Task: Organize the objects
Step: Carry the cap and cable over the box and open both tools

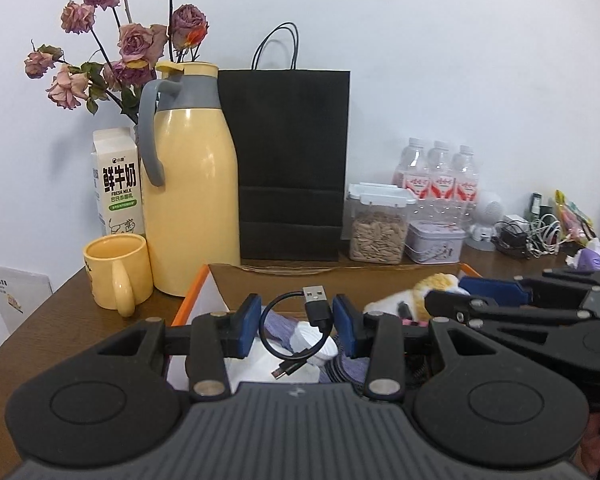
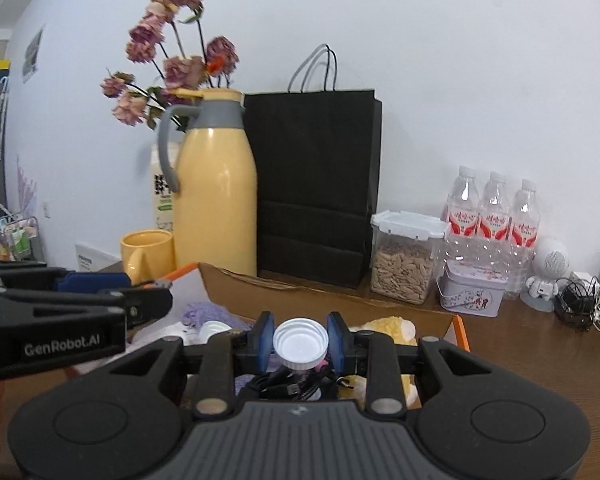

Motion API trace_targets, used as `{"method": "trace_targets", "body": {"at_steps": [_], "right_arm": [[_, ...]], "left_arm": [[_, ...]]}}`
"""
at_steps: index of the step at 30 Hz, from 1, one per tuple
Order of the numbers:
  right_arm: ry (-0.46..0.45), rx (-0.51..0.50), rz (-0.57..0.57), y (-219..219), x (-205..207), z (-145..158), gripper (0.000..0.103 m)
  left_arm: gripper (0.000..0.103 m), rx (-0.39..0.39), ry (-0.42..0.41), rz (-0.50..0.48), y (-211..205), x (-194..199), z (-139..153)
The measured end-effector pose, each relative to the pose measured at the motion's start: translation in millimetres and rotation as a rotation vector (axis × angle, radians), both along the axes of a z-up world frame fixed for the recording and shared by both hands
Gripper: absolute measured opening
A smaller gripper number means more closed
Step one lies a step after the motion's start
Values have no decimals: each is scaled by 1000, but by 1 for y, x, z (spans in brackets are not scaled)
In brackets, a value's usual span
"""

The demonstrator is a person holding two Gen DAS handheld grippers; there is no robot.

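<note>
Left gripper (image 1: 296,322) clamped a cable (image 1: 300,332), right gripper (image 2: 300,342) a cap (image 2: 300,344), lifted above the box (image 2: 300,284) at frame centre; next, each needed a sorting spot

Behind the open cardboard box (image 2: 324,298) a yellow thermos (image 2: 216,196), a black paper bag (image 2: 316,184) and a seed jar (image 2: 404,268) walled off the back; the bare wooden table (image 2: 532,344) to its right lay free, while the other gripper (image 2: 148,296) crowded the box's left side

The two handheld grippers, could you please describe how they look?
Both the left gripper and right gripper are matte black linkages with silver pivot pins, blue pads on the jaws, and a ribbed grey base. White "GenRobot.AI" lettering marks the left one's side.
</note>
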State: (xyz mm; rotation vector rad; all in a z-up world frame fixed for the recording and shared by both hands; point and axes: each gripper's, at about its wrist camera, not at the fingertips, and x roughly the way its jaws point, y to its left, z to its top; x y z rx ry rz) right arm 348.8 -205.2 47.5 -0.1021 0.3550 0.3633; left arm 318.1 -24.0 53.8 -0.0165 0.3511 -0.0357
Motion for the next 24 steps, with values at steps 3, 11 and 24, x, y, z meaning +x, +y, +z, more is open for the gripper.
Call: {"method": "trace_targets", "body": {"at_steps": [3,11,24], "right_arm": [[9,-2,-24,-3,4,-8,29],[11,15,-88,-17,3,-13,103],[30,35,-98,-21,-15,-2,103]], "left_arm": [[58,10,-1,2,1,7,-3],[103,2,-34,79,12,5,-4],[103,-10,-29,90,15,-6,4]]}}
